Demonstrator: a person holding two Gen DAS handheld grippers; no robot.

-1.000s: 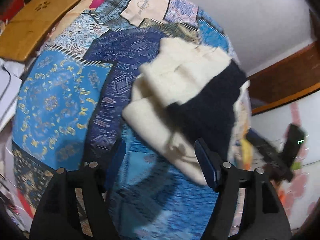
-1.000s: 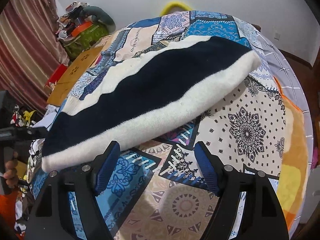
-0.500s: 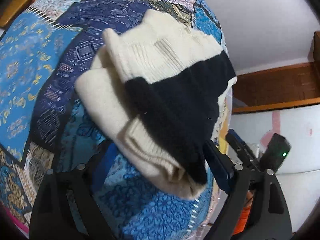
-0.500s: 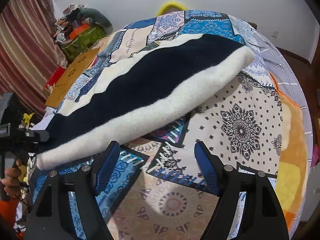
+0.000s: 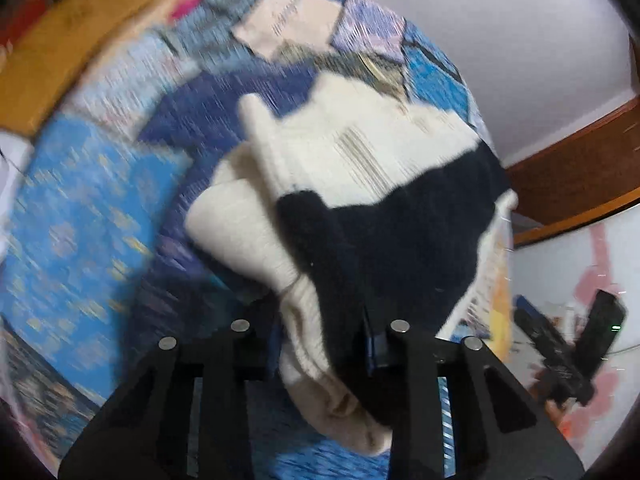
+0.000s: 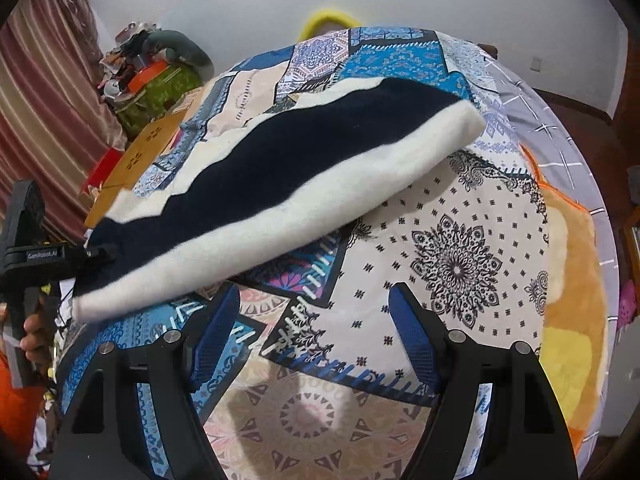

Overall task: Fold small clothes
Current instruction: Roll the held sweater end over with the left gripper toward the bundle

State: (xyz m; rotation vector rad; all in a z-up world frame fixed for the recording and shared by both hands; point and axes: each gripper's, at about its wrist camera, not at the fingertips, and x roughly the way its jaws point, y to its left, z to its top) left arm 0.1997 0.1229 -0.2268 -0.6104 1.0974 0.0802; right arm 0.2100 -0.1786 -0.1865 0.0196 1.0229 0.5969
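Observation:
A cream and dark navy knitted garment [image 5: 360, 184] lies folded in a long band on the patchwork quilt [image 5: 80, 208]. In the blurred left wrist view, my left gripper [image 5: 320, 332] has the garment's near end bunched between its fingers. The jaws are closing and the pads touch the cloth on both sides. The right wrist view shows the same garment [image 6: 320, 152] stretching from left to upper right, with the left gripper [image 6: 100, 254] at its dark left end. My right gripper [image 6: 316, 312] hovers open over the quilt [image 6: 460, 264], just short of the cream edge, with nothing between its fingers.
A tan board [image 6: 136, 168] lies past the quilt's left side, beside a heap of clutter [image 6: 160, 76] and a striped curtain [image 6: 44, 112]. An orange-yellow blanket [image 6: 572, 304] and grey sheet [image 6: 560, 132] cover the right edge. A hand [image 6: 36, 328] holds the left gripper.
The left gripper moved in over the garment's near end, opened wider, then closed around it. The right gripper stayed open and drifted slightly along the cream edge.

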